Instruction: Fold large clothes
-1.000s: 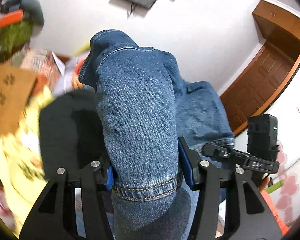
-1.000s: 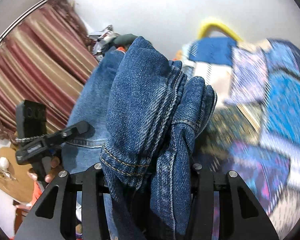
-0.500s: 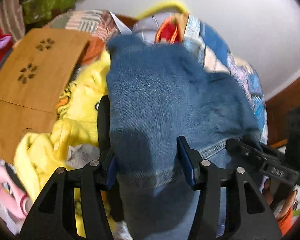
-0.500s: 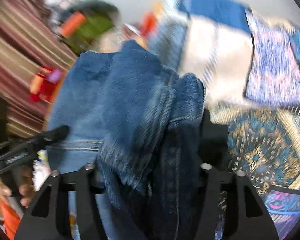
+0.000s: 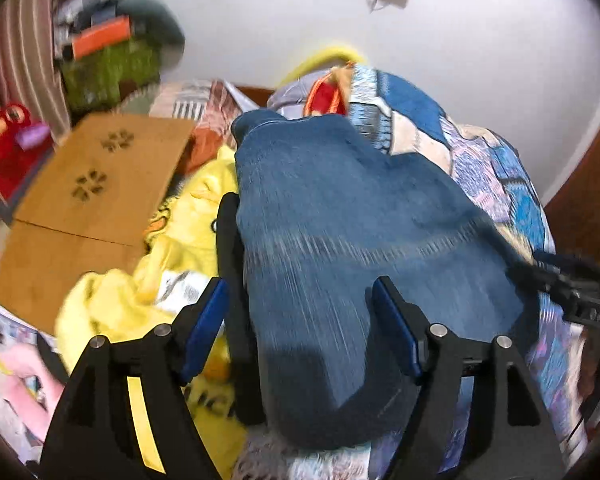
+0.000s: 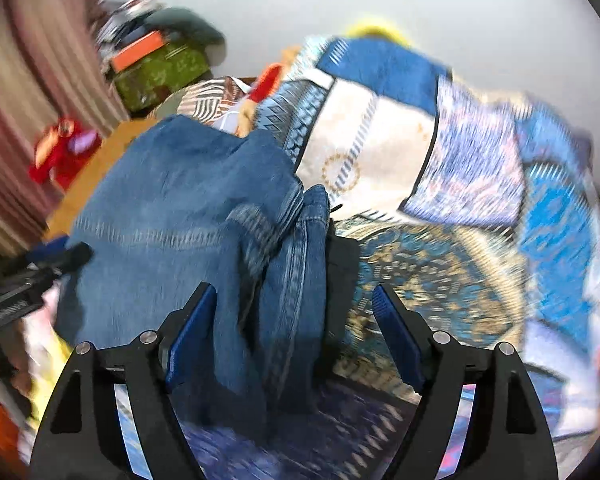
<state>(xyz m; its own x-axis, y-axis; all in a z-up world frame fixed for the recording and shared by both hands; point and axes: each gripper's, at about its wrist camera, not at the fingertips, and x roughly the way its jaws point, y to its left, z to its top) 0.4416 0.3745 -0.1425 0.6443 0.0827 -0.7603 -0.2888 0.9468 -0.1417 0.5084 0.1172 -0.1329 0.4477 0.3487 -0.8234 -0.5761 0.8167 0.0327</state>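
Denim jeans (image 5: pixel 340 216) btwn opening gripper (image 5: pixel 298 312)

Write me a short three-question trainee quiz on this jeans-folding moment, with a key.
1. True or false: the left gripper is clamped shut on the jeans.
2. What lies directly left of the jeans in the left wrist view? A) yellow garment B) green towel C) white pillow
3. Fill in: in the right wrist view, the jeans lie on a patterned ____.

Key: 1. False; its jaws are opening, denim between them. 2. A, the yellow garment. 3. Blanket.
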